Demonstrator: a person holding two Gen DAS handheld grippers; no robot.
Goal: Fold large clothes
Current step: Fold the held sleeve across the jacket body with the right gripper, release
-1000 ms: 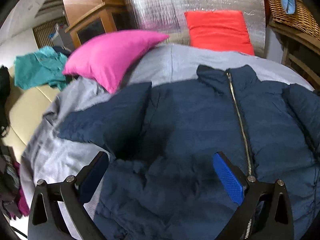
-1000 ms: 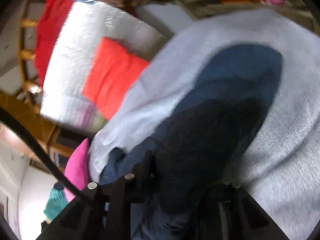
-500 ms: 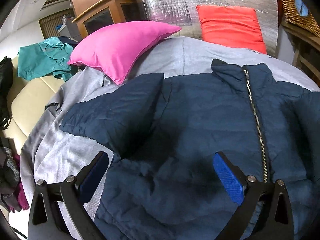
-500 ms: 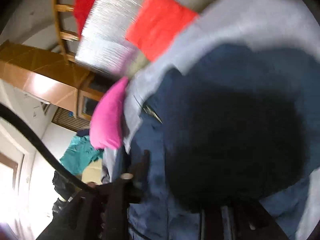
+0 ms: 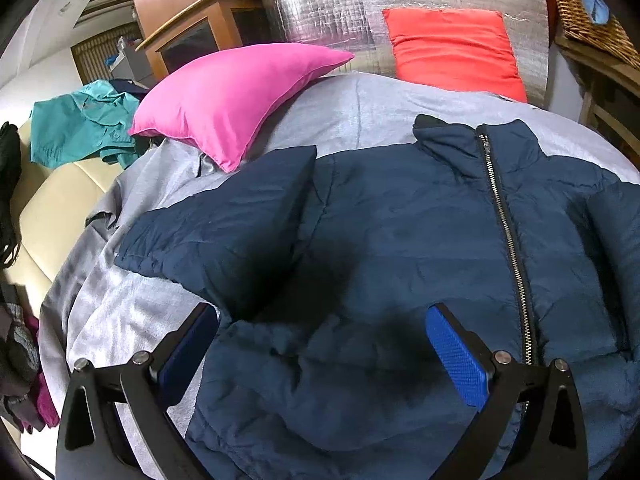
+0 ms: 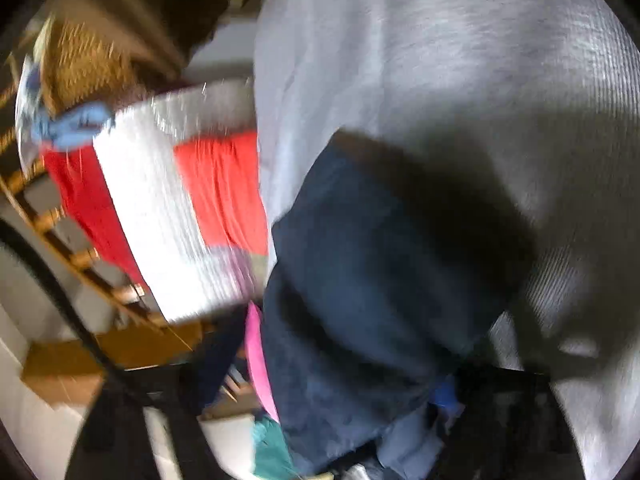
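A navy puffer jacket (image 5: 400, 240) lies front up and zipped on a grey bed cover (image 5: 380, 104), its left sleeve (image 5: 224, 232) folded in over the chest. My left gripper (image 5: 320, 352) hovers open just above the jacket's lower left part, blue pads wide apart and holding nothing. The right wrist view is blurred. There the jacket's other sleeve (image 6: 372, 280) runs between the fingers of my right gripper (image 6: 320, 392). Its jaws are closing; the cloth lies against the blue right pad (image 6: 444, 396), while a gap shows on the left side.
A pink pillow (image 5: 232, 96) and a red cushion (image 5: 452, 48) rest at the bed's far end against a silver foil panel (image 5: 400, 4). A teal shirt (image 5: 80, 128) lies on a cream sofa (image 5: 44, 200) on the left. A wicker basket (image 5: 588, 20) stands at the right.
The right gripper has rolled and swung down over the bed, and its jaws stand wider than a second ago. The left gripper has hardly moved.
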